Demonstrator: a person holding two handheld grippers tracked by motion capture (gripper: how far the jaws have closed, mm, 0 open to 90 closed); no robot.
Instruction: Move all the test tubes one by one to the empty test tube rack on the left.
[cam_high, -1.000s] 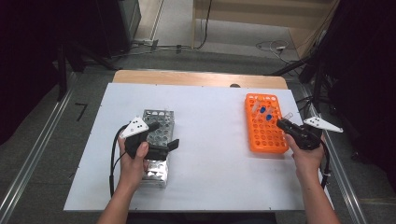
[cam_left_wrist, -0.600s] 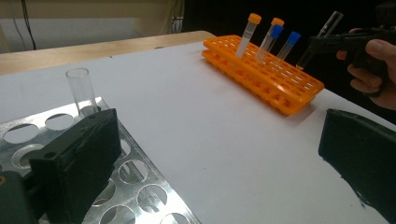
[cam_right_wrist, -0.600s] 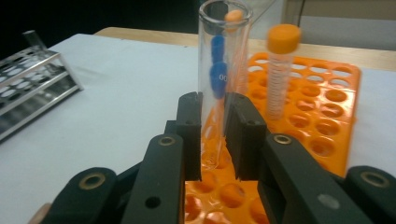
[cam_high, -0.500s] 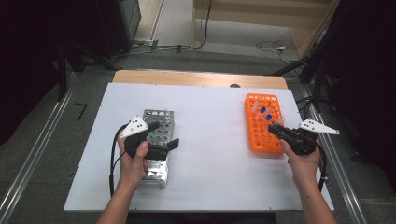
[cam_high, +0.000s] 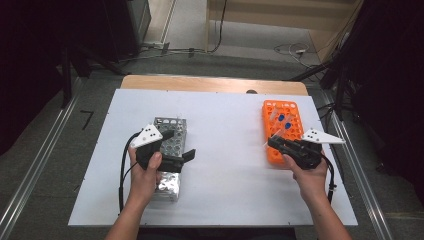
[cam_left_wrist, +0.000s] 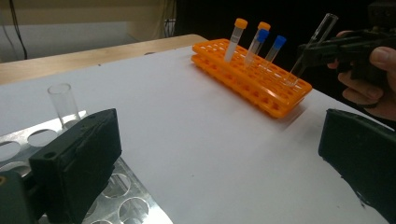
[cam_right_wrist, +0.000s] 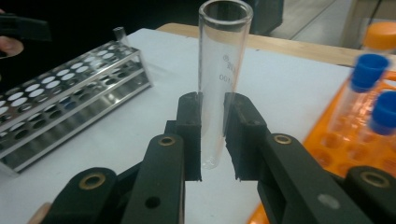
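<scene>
The right gripper (cam_right_wrist: 213, 135) is clamped on a clear glass test tube (cam_right_wrist: 221, 70), with the two black pads pressed on the lower part of the tube and most of its length free above them. In the left gripper view the tube (cam_left_wrist: 312, 46) leans, its open mouth up and away, and its round bottom sits at or just inside a hole near the front corner of the orange tube rack (cam_left_wrist: 252, 77) — I cannot tell if it already went in. So the move turns on this axis: the tube must be brought upright over the hole, I judge, or lifted straight out along its own lean.

Further back in the same rack stand four capped tubes, two with blue caps (cam_high: 285, 120) and two with orange ones, near but not touching the held tube.

The left gripper (cam_high: 182, 157) is well apart, above the metal rack (cam_high: 172, 127), with its jaws wide open and nothing between them. One empty glass tube (cam_left_wrist: 63, 102) stands in that rack. Bare white table (cam_high: 225, 150) lies between the two racks — nothing stands in the way.
</scene>
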